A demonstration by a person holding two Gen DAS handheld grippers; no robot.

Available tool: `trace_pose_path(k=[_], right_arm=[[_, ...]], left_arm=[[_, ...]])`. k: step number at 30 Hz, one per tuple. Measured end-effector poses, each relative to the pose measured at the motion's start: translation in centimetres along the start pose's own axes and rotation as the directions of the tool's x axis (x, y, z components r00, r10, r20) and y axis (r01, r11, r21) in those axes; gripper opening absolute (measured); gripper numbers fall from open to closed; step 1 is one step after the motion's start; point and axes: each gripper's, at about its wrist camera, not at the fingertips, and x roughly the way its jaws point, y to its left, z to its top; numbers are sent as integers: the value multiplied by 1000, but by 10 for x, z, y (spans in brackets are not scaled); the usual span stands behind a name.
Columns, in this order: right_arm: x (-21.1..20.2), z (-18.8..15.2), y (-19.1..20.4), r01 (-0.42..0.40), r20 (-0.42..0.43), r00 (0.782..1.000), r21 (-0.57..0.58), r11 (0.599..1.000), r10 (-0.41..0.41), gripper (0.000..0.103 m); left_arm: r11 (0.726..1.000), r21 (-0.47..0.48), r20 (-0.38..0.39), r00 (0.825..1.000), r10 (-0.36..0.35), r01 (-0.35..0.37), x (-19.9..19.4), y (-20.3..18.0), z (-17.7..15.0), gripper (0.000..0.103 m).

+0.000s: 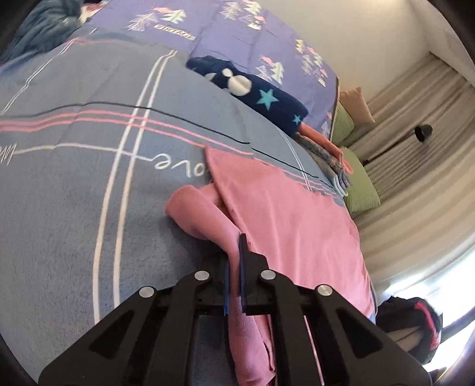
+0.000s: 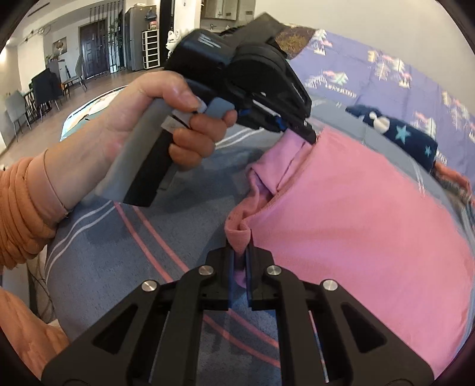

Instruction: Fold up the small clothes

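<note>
Grey-blue striped blanket [image 1: 74,184] covered the bed and served as the folding surface; purple tree-print sheet [image 1: 213,26] lay beyond it. Navy star-print bundle [image 1: 261,95] sat at the far edge of the blanket, apart from the work, probably set aside as a separate item.

Pink garment [image 1: 285,213] lay mostly flat across the blanket, its main panel spread smooth, which suited folding. One side edge was lifted and bunched, and both tools had hold of that edge at separate points, likely so it could be carried over as a straight line.

Left gripper [image 1: 234,267] was clenched on a gathered strip of the pink fabric, cloth running between its jaws. In the right wrist view the left hand [image 2: 142,130] squeezed that tool's handle, keeping the pinch.

Right gripper [image 2: 240,258] was closed on a small rolled tuck of the garment's near edge, fabric visible between its jaws.
</note>
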Motion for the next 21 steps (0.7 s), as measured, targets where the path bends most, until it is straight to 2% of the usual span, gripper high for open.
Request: trace_pose_path(k=[2, 3, 4, 5, 6, 9, 10, 12, 13, 15, 17, 21], right_arm=[[-1, -1, -1, -4, 3, 1000, 13, 1000, 4, 15], [-2, -2, 0, 10, 10, 1000, 11, 1000, -10, 23], [-3, -2, 3, 34, 12, 999, 2, 999, -34, 44], [-2, -2, 5, 63, 18, 998, -15, 998, -62, 52], [-2, -2, 11, 89, 27, 996, -42, 995, -88, 52], [7, 0, 22, 152, 22, 988, -93, 984, -150, 52], [9, 1, 24, 172, 23, 985, -95, 981, -170, 51], [13, 5, 26, 214, 26, 977, -95, 972, -212, 32], [16, 6, 26, 220, 15, 976, -94, 971, -219, 7], [15, 6, 20, 224, 14, 975, -63, 973, -223, 5], [2, 6, 11, 191, 54, 980, -13, 982, -190, 5], [-26, 6, -10, 157, 133, 977, 76, 985, -166, 5]], left_arm=[[1000, 23, -11, 1000, 17, -16, 1, -1, -1, 8], [999, 26, -14, 1000, 22, -21, 0, -1, -2, 20], [999, 22, -18, 999, 29, -29, -1, 1, -3, 42], [999, 8, -10, 999, 35, -35, -3, 3, -4, 50], [1000, 3, -2, 1000, 31, -31, -4, 4, -4, 53], [1000, 6, -45, 999, -5, 5, 5, 4, -2, 54], [1000, 1, -56, 998, -8, 9, 12, 3, 0, 54], [1000, 3, -55, 998, 0, 0, 19, 1, 4, 54], [1000, 0, -59, 998, 6, -6, 22, -2, 8, 51], [1000, -6, -88, 996, 5, -5, 29, -6, 14, 6], [1000, -21, -92, 996, 9, -11, 33, -9, 19, 6], [1000, 14, -50, 999, 9, -8, 23, -29, 23, 6]])
